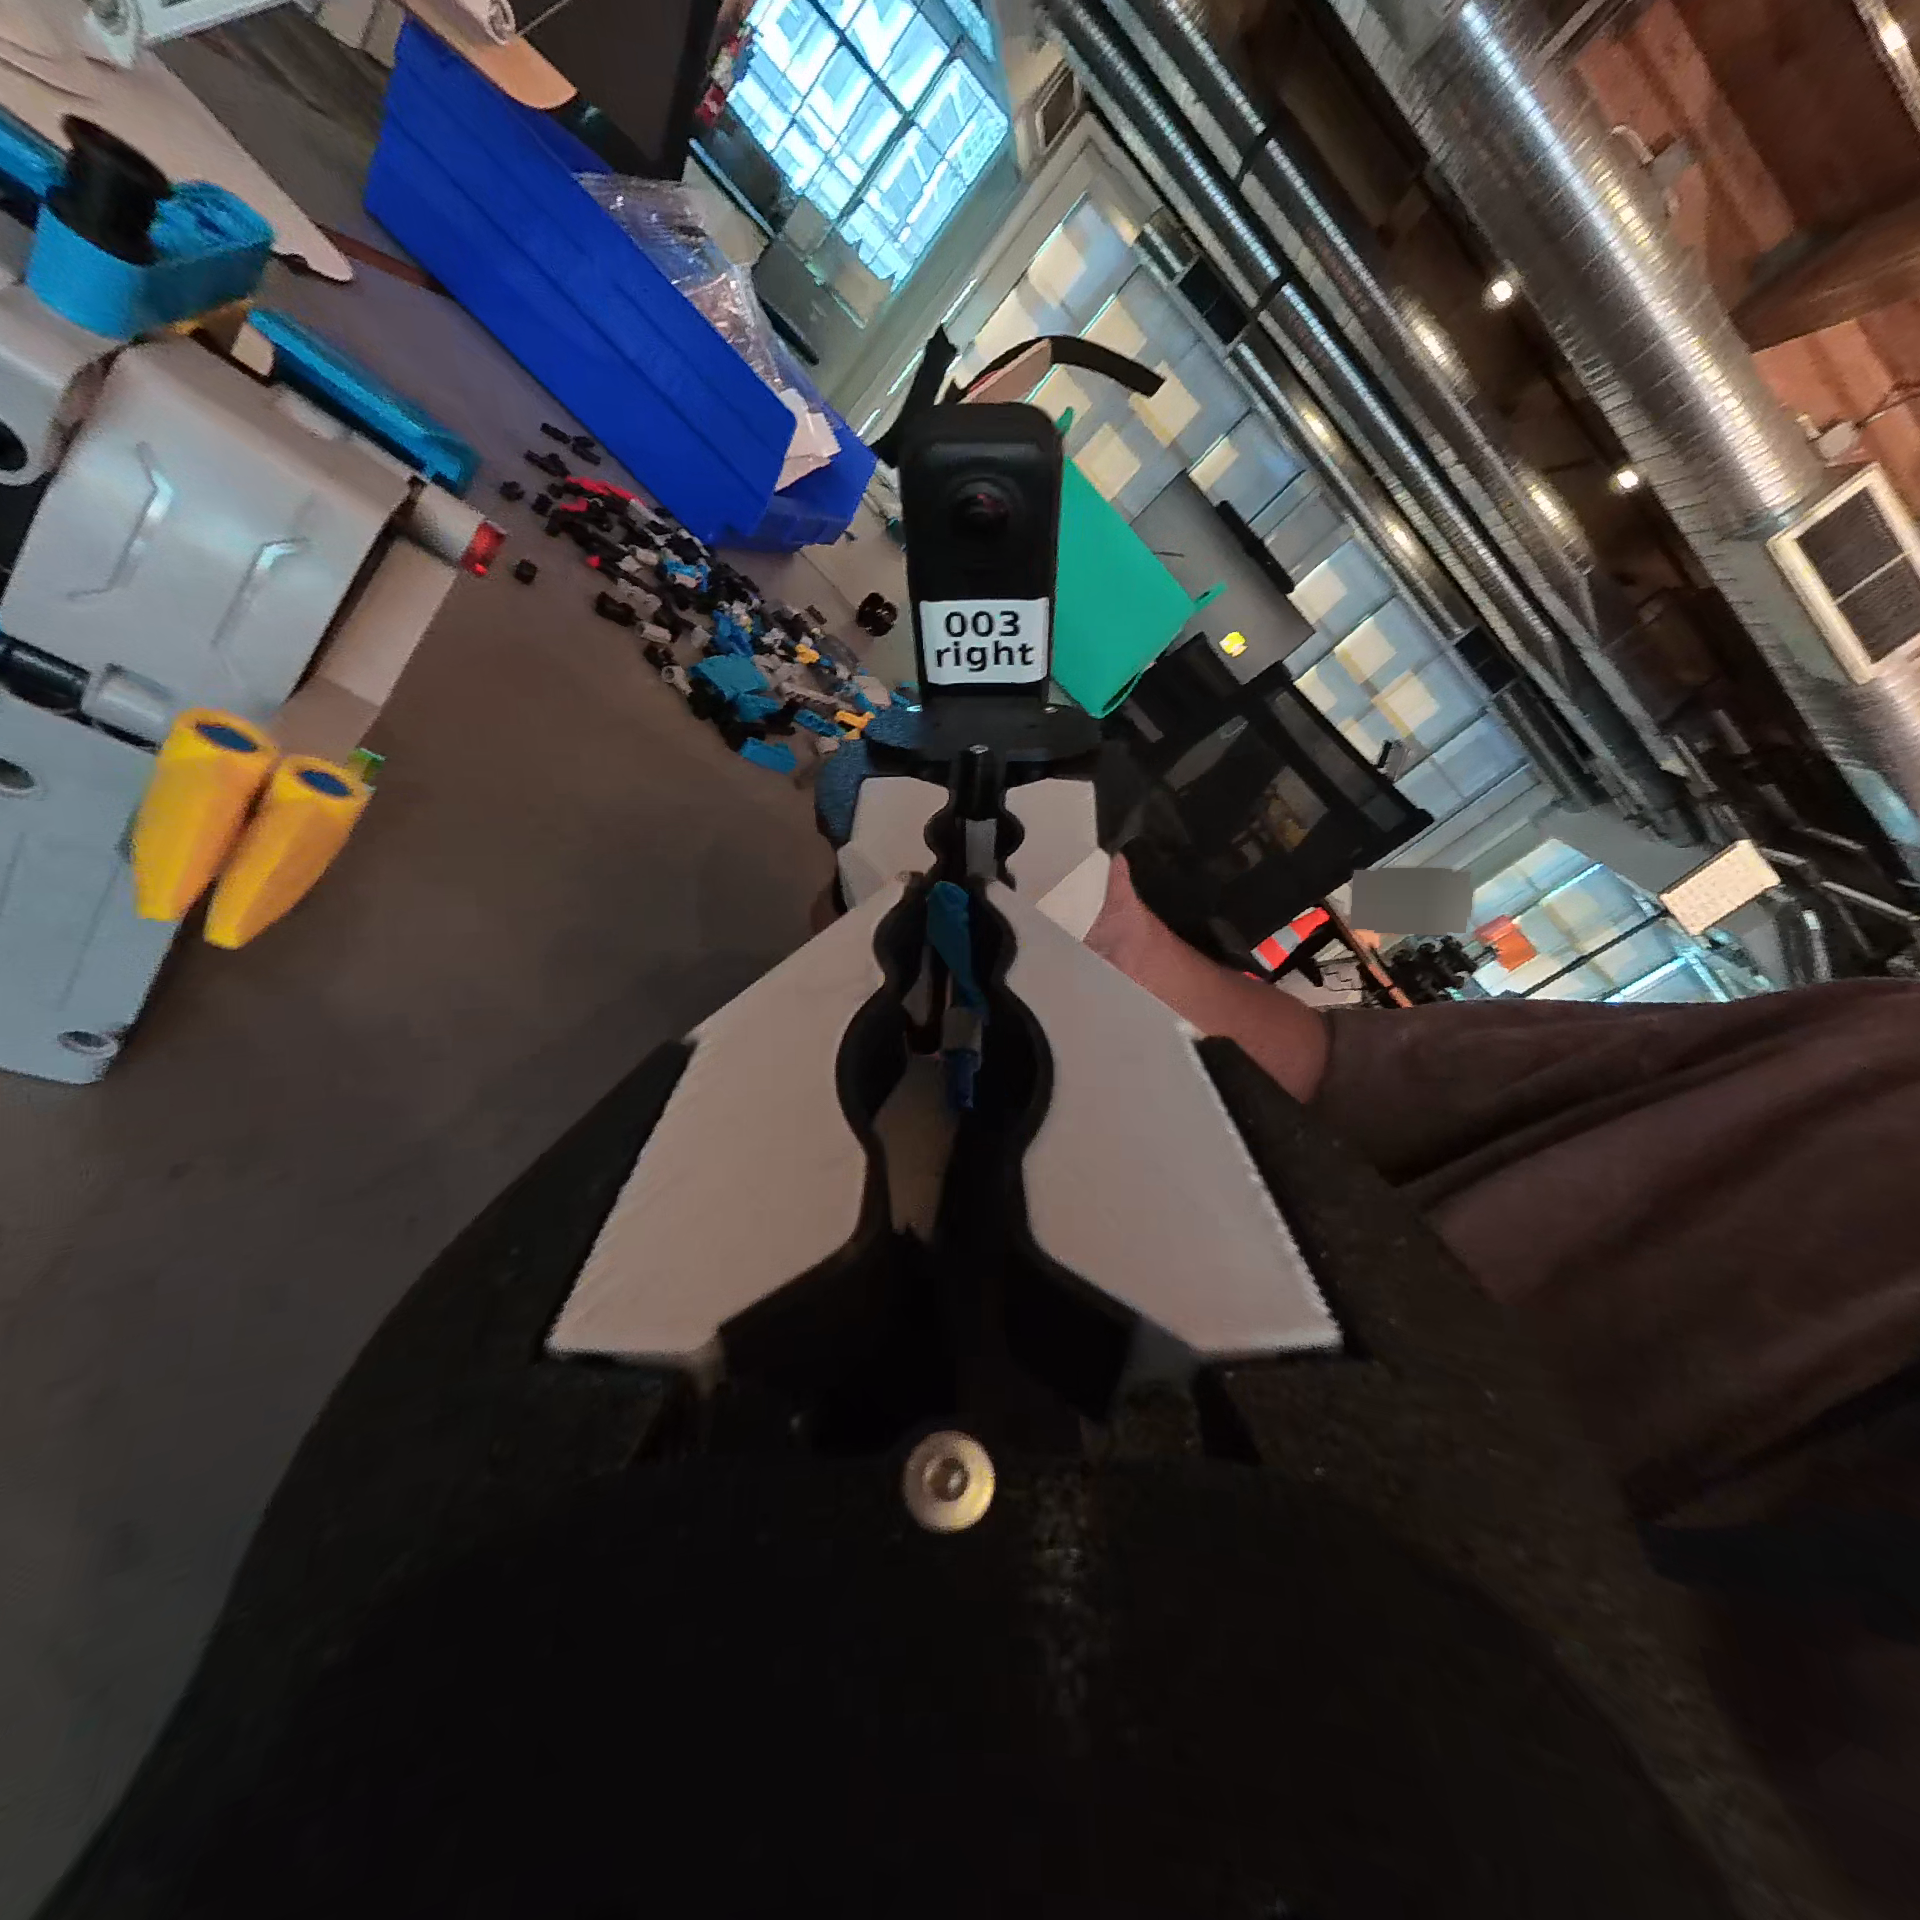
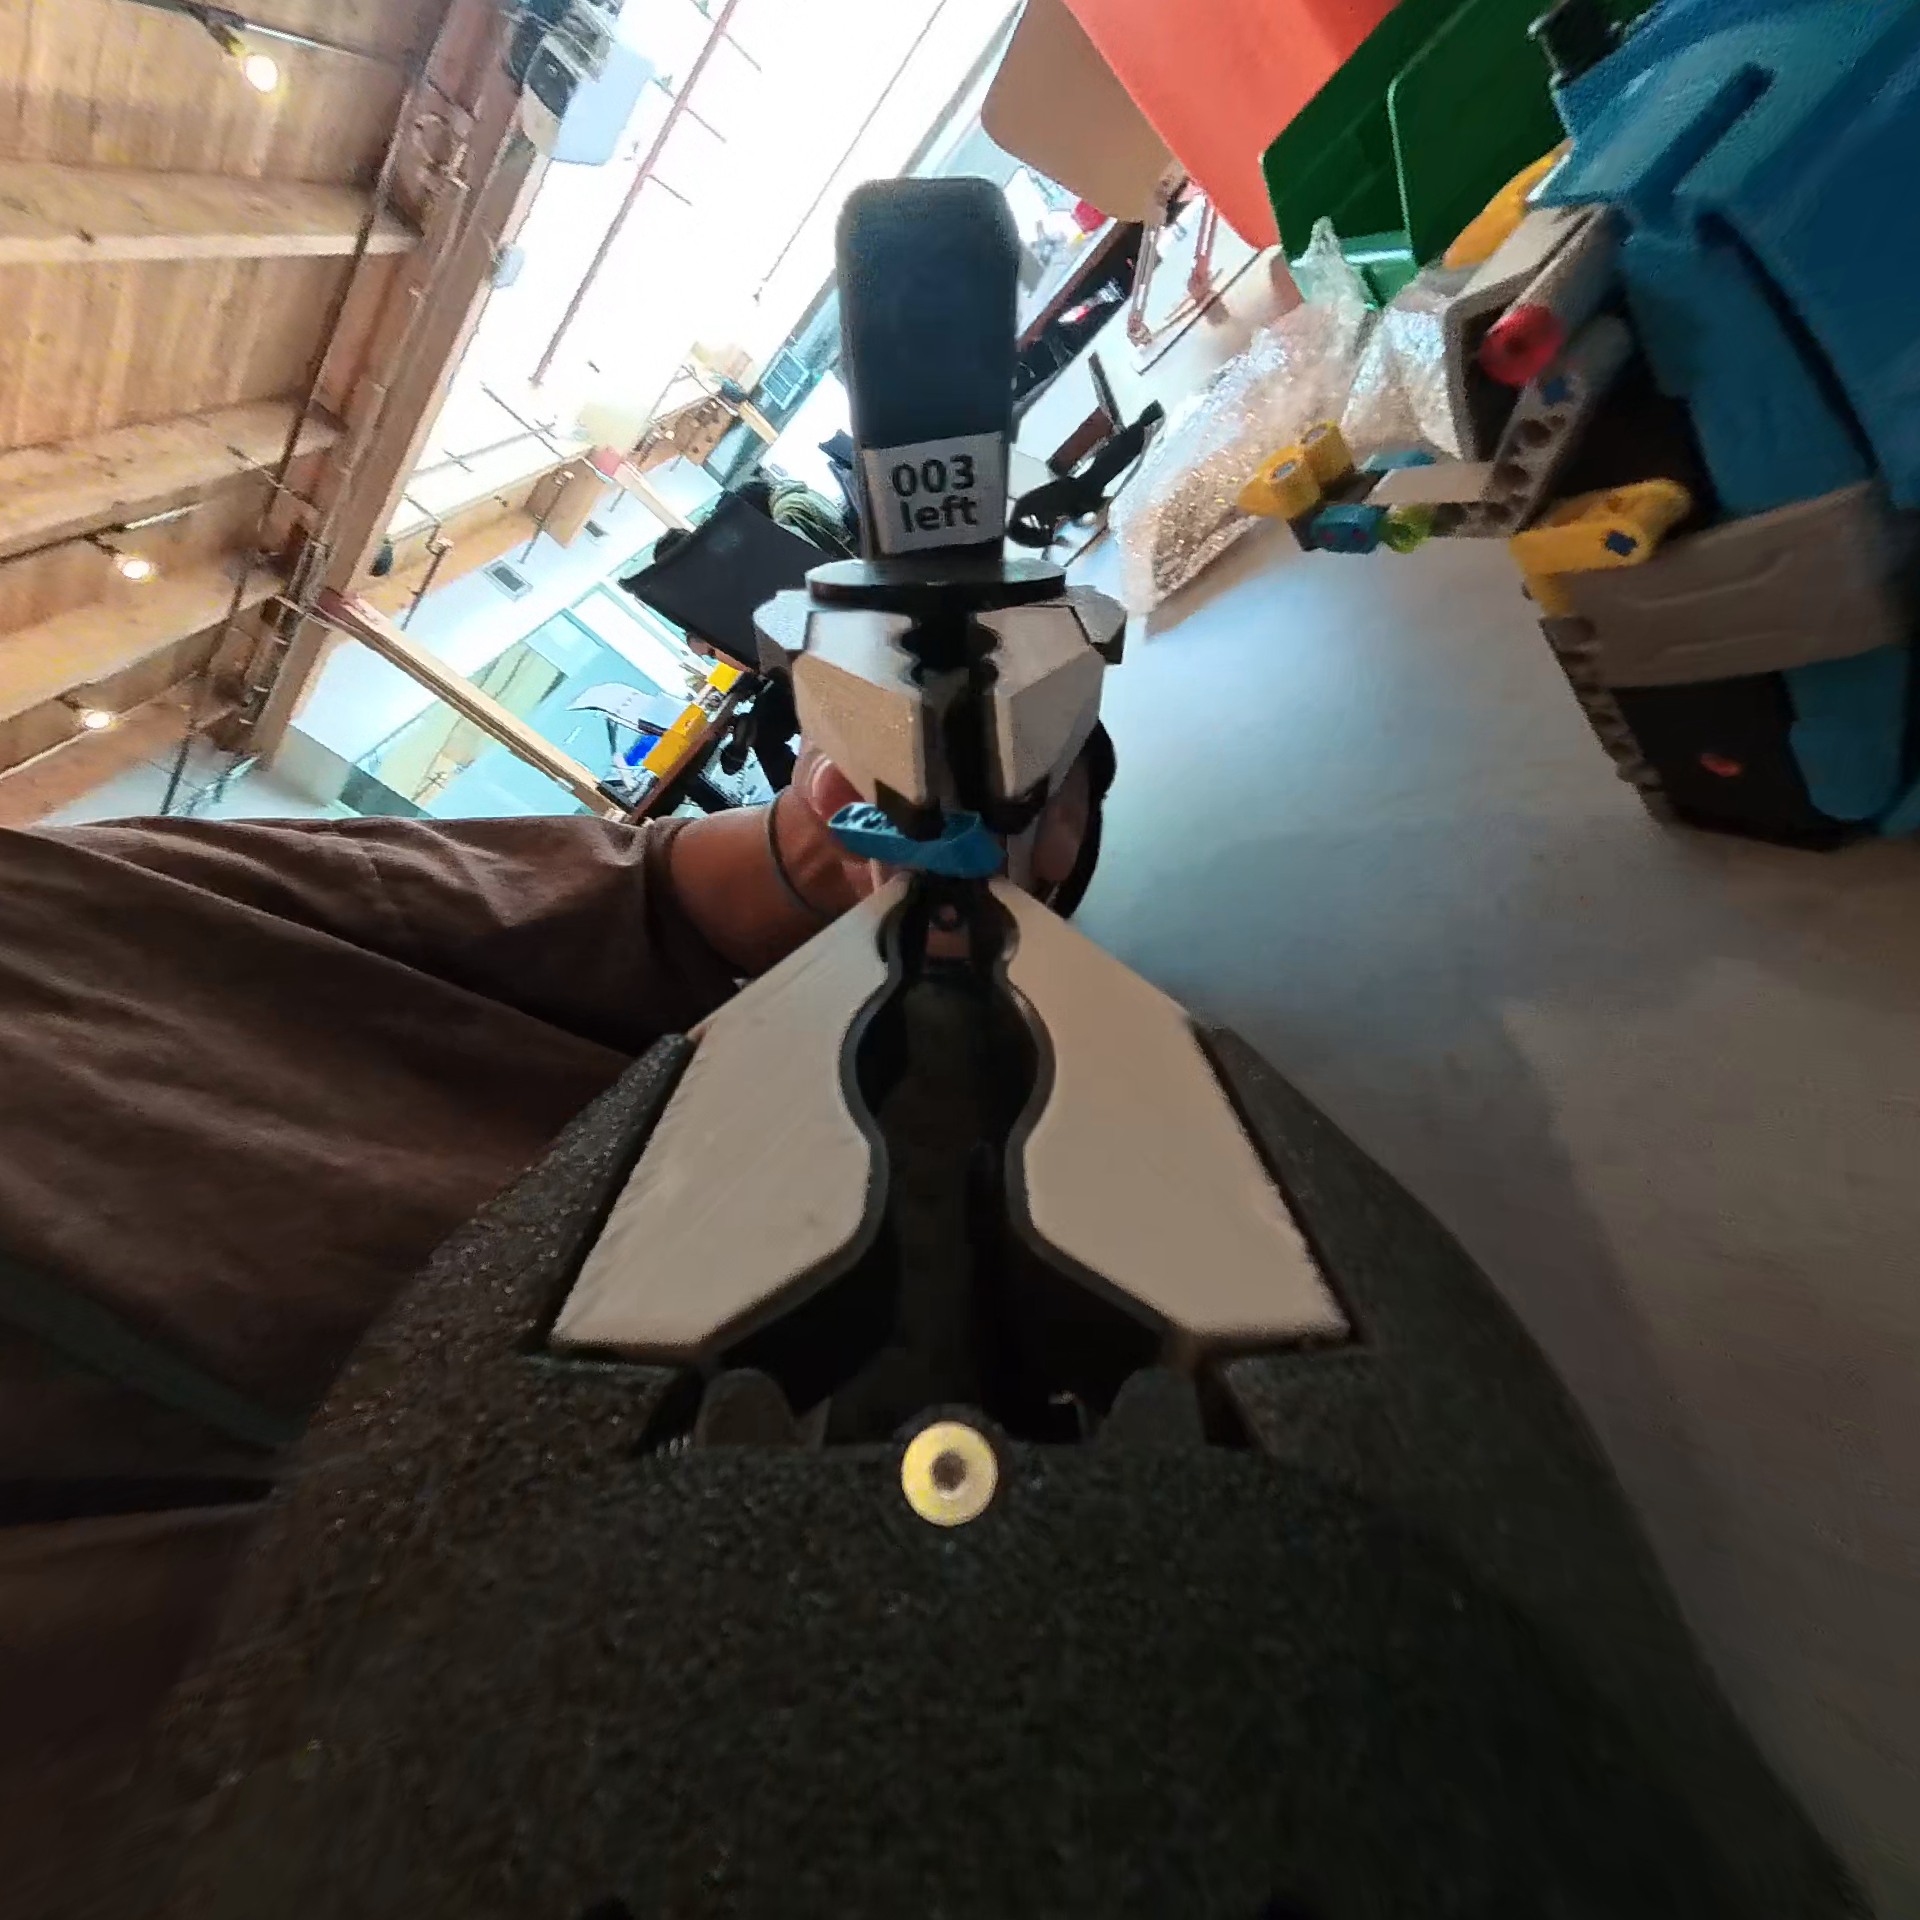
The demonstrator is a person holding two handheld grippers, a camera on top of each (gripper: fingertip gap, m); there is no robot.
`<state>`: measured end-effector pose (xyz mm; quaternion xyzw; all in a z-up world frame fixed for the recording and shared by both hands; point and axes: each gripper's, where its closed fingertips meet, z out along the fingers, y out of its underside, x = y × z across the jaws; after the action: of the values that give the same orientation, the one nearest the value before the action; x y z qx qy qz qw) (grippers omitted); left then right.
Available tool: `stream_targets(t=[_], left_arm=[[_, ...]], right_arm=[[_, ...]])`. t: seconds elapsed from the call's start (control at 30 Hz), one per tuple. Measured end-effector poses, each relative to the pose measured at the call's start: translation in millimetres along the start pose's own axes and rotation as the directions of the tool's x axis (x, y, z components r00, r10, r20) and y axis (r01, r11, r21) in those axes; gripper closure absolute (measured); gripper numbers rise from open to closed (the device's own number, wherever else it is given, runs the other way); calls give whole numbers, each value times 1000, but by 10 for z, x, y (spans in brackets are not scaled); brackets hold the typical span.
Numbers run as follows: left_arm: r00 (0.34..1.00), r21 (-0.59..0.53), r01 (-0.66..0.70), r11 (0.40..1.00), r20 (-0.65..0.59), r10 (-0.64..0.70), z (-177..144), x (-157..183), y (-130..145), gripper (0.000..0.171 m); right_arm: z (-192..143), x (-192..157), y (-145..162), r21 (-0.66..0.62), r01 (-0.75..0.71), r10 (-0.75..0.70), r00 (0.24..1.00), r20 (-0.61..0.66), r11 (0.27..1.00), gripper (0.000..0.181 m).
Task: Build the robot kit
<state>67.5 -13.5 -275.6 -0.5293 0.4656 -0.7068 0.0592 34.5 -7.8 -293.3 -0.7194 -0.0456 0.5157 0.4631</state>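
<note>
Both hand-held grippers meet tip to tip above the tabletop [image 1: 436,1039]: left hand-held gripper [image 1: 961,914] and right hand-held gripper [image 2: 951,894] each pinch the same small blue piece [image 2: 914,836], jaws nearly closed. Loose bricks [image 1: 707,623] lie beyond.

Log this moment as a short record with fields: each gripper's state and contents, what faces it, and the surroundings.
left gripper: shut on small blue plastic brick piece
right gripper: shut on the same piece, tip to tip with the left
surface: grey tabletop
loose parts: scattered pile of small blue, black and grey bricks
bin: large blue plastic bin
model: big blue and grey brick-built vehicle
</note>
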Motion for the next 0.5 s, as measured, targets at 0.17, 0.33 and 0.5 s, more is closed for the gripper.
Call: stream_targets(t=[0.17, 0.33, 0.5], left_arm=[[987, -59, -70, 996, 140, 77, -36, -185, 42, 162], [980, -146, -87, 985, 165, 111, -66, -222, 147, 162], [975, -247, -61, 967, 192, 110, -69, -304, 310, 152]], right_arm=[[-15, 81, 49, -24, -28, 27, 999, -33, 999, 174], [-21, 181, 117, -62, -33, 28, 996, -81, 998, 174], [-59, 357, 215, -150, 62, -93, 973, -210, 987, 174]])
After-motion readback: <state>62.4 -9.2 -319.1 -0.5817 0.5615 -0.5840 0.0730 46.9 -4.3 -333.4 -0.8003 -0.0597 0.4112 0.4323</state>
